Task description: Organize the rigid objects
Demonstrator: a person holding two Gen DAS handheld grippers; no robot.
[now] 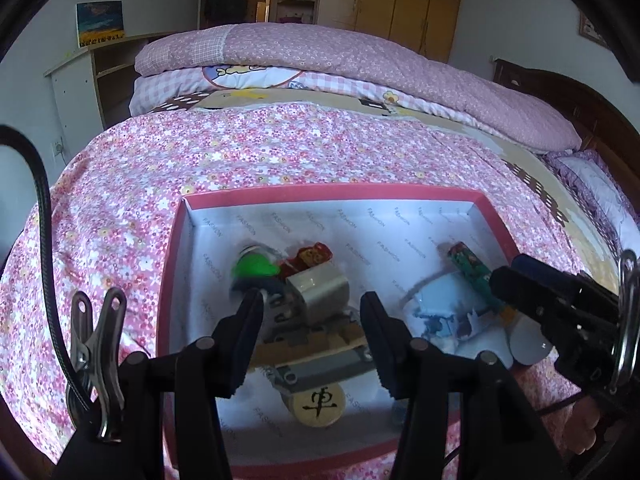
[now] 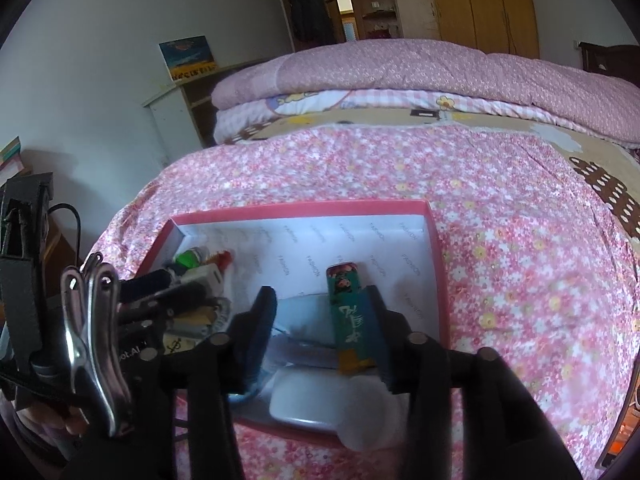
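Note:
A pink-rimmed box point(image 1: 332, 191) with white lining lies on the flowered bedspread. In it are a grey and tan block model point(image 1: 316, 320), a round wooden chess piece point(image 1: 318, 404), a green toy point(image 1: 256, 266), a red figure point(image 1: 310, 256), a pale blue and white object point(image 1: 444, 312) and a green patterned tube point(image 1: 470, 268). My left gripper point(image 1: 312, 320) is open, its fingers on either side of the block model. My right gripper point(image 2: 324, 316) is open over the box; the green tube point(image 2: 348, 312) lies against its right finger, over a white rounded object point(image 2: 316, 404).
The box point(image 2: 436, 264) sits near the bed's front edge. A folded pink quilt point(image 1: 360, 60) lies across the far side of the bed. A shelf unit point(image 1: 100, 80) stands at the left wall, wardrobes behind. A dark headboard point(image 1: 580, 104) is at the right.

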